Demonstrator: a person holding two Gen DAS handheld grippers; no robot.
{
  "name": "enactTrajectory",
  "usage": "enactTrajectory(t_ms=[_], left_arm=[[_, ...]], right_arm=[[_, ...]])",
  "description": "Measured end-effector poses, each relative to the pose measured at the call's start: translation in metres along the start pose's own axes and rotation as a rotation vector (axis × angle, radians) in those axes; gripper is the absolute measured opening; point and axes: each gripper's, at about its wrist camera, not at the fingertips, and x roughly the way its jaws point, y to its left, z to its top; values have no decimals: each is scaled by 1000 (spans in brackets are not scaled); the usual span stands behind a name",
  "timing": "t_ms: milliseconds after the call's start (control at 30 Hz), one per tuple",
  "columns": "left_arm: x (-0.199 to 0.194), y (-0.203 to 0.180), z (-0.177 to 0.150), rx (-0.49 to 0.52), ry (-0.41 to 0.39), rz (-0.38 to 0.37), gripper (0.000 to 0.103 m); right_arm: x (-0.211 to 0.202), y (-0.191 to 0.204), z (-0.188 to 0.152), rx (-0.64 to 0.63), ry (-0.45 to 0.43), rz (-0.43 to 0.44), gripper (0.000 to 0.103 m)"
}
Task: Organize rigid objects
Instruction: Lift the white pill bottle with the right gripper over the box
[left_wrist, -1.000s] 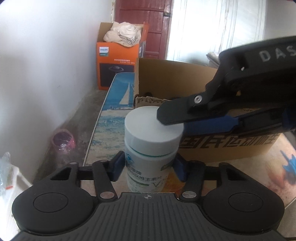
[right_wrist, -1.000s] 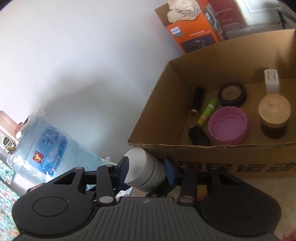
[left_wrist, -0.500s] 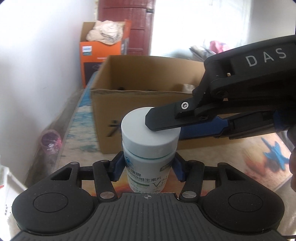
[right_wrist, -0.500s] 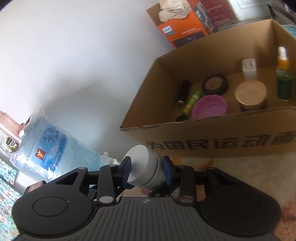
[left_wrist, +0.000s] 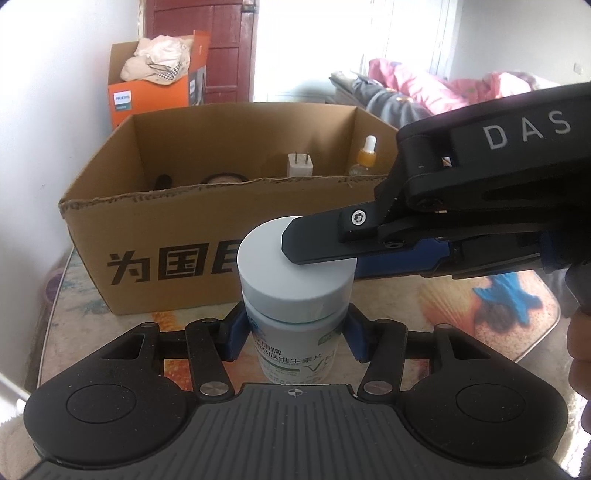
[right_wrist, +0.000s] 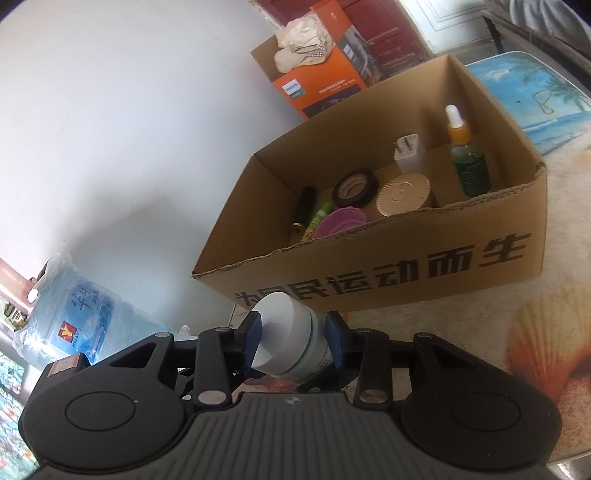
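The white bottle (left_wrist: 295, 299) is clamped at its body by the left gripper (left_wrist: 293, 332) and at its cap by the right gripper (right_wrist: 293, 341), near the cardboard box (left_wrist: 155, 236).

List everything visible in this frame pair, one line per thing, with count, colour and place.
Bottle: one, white, held by both grippers in front of the box.
Cardboard box: one, brown, on the mat.
Dropper bottle: one, green with orange neck, upright in the box.
Plug: one, white, in the box.
Tape roll: one, black, in the box.
Gold lid: one, in the box.
Pink lid: one, in the box.
Orange box: one, behind.
Water jug: one, blue, by the wall.
Left gripper: on the bottle's body.
Right gripper: on the cap.
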Motion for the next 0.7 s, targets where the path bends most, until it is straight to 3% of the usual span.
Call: enactTrajectory(t_ms=[700], left_arm=[[5, -6, 10, 1, 38, 45, 53]], right_arm=[[6, -1, 2, 4, 1, 10, 43]])
